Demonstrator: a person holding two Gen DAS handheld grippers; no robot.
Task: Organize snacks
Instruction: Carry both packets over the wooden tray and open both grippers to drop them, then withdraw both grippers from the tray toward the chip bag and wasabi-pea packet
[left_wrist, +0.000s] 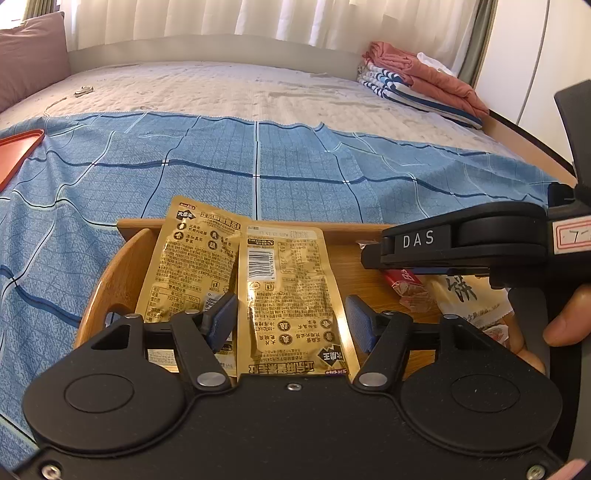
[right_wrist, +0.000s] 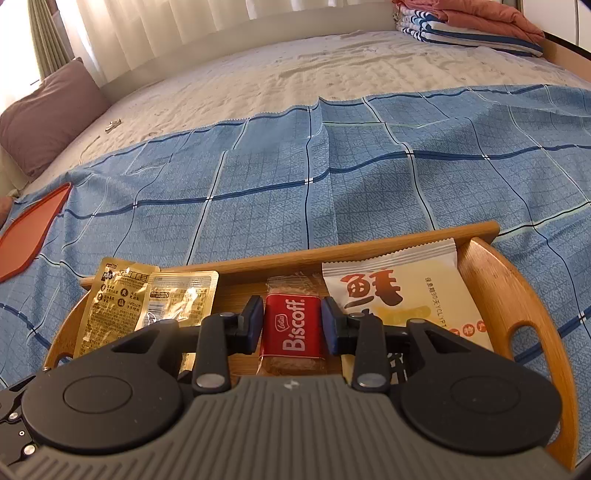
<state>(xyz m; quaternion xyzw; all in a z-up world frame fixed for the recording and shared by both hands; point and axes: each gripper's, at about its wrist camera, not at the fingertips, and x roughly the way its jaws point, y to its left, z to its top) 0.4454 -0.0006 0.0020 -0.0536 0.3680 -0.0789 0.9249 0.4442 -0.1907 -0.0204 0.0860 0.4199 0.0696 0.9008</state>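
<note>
Left wrist view: your left hand-held gripper (left_wrist: 291, 321) stands open astride a gold pouch (left_wrist: 291, 295) lying in the wooden tray (left_wrist: 110, 273) on the bed.
Right hand-held gripper (right_wrist: 291, 325): pads close against the Biscoff pack (right_wrist: 291, 328); it looks gripped (contact hard to confirm).
Risk: the thin biscuit could crack if you squeeze harder; the gold pouch overlaps its twin (left_wrist: 184, 266), so both may drag.
Writing: "Lotus Biscoff"; "DAS" on the right gripper's side.
</note>
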